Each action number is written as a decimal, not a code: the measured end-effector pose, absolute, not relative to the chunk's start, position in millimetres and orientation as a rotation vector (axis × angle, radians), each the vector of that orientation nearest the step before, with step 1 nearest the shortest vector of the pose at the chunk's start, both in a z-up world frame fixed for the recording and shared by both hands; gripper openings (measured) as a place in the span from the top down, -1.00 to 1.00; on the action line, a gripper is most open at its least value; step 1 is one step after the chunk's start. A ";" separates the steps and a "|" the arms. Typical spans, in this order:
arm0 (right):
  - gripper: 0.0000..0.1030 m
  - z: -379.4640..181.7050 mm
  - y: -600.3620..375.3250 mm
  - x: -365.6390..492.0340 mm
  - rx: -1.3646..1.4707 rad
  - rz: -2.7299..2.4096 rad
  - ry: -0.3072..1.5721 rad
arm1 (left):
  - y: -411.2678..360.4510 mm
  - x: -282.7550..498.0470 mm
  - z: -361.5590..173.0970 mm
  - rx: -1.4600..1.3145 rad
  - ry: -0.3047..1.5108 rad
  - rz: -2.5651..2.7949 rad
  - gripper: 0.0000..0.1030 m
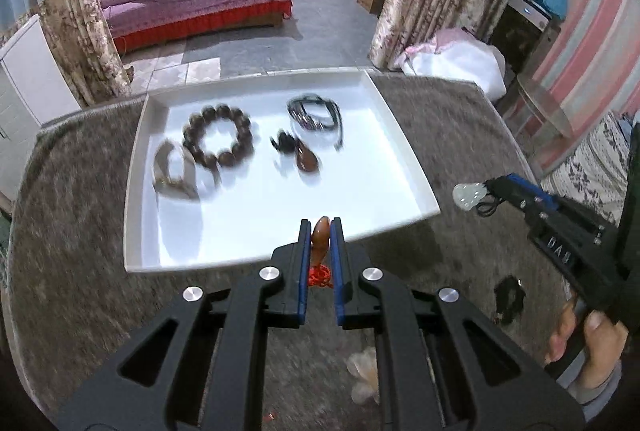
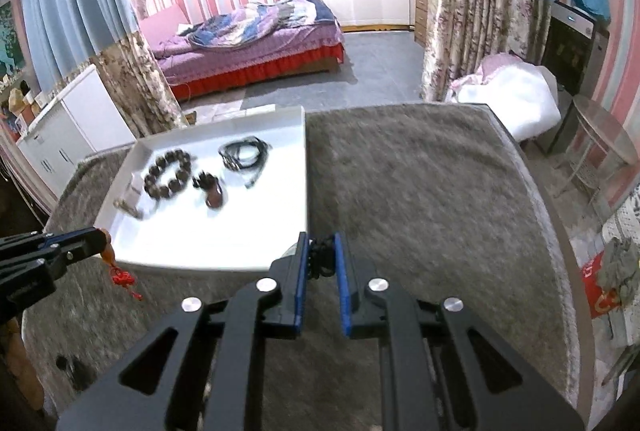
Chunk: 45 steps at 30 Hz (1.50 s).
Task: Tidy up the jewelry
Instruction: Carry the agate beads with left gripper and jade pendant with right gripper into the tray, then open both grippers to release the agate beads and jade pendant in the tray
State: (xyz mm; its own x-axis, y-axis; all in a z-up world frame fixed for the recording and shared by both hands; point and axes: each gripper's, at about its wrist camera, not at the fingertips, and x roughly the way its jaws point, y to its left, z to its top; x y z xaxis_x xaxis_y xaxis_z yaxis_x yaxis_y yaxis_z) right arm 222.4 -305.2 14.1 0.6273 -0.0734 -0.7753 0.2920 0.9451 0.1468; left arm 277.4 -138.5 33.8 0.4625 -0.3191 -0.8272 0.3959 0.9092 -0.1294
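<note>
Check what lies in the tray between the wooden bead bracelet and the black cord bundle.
In the left wrist view, a dark reddish-brown pendant with a black knot lies between the bead bracelet and black cord bundle, slightly nearer the camera, on the white tray.

White tray (image 1: 400, 135), brown beads (image 1: 218, 135), grey carpet (image 1: 448, 111)

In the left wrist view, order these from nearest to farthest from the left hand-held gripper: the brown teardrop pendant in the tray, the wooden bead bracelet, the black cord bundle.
From the left hand-held gripper:
1. Brown teardrop pendant, tray middle.
2. Wooden bead bracelet, farther left.
3. Black cord bundle, far right of the white tray.
</note>
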 end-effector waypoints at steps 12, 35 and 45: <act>0.75 -18.7 -280.6 310.4 0.256 -0.209 0.873 | -141.7 359.2 -12.0 0.120 1.000 -0.377 0.85; 0.75 -73.0 -270.1 356.4 0.146 -0.268 0.990 | -152.6 407.3 -65.1 0.140 1.071 -0.320 0.85; 0.71 -71.0 -268.3 358.3 0.130 -0.229 1.034 | -149.9 404.3 -65.0 0.124 1.104 -0.318 0.85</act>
